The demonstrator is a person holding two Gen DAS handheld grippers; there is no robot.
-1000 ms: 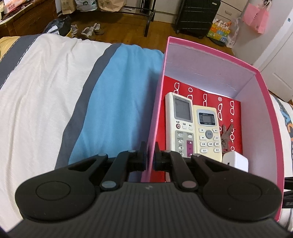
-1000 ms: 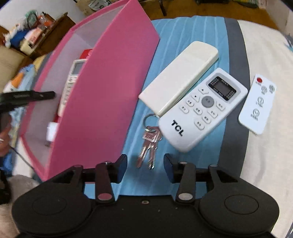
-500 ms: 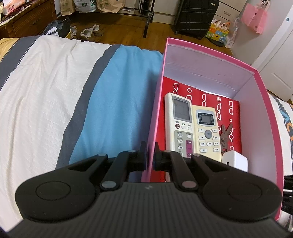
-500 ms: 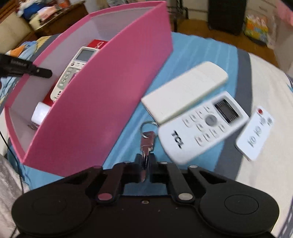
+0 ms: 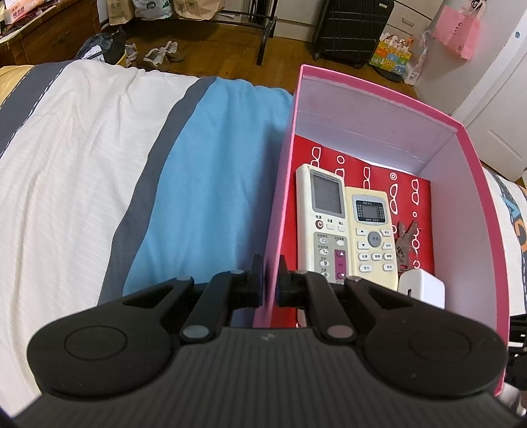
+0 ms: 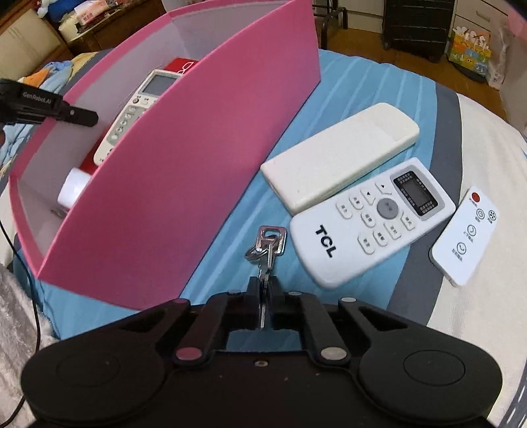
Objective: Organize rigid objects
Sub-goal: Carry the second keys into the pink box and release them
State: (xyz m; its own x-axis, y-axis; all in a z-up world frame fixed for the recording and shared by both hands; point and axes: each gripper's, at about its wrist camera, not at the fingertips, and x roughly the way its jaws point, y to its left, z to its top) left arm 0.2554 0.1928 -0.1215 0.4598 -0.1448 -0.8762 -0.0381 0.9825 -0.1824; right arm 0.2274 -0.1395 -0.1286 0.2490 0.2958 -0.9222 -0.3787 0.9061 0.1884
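Note:
A pink box (image 5: 474, 184) stands on the striped bed, and my left gripper (image 5: 271, 278) is shut on its near left wall. Inside lie two cream remotes (image 5: 324, 217), a bunch of keys (image 5: 405, 237) and a white charger (image 5: 421, 289). In the right wrist view my right gripper (image 6: 263, 289) is shut on a second set of keys (image 6: 268, 245), lifted off the blue stripe beside the pink box (image 6: 197, 171). To the right lie a face-down cream remote (image 6: 339, 164), a white TCL remote (image 6: 372, 220) and a small white remote (image 6: 464, 237).
The bed cover (image 5: 98, 171) has white, grey and blue stripes. Beyond the bed are a wooden floor, a black suitcase (image 5: 352, 29), shoes (image 5: 161, 54) and bags. The left gripper's arm (image 6: 46, 108) shows at the box's far wall in the right wrist view.
My right gripper closed on the keys next to the TCL remote and lifted them a little, rolling as it did. The left gripper kept its hold on the box wall.

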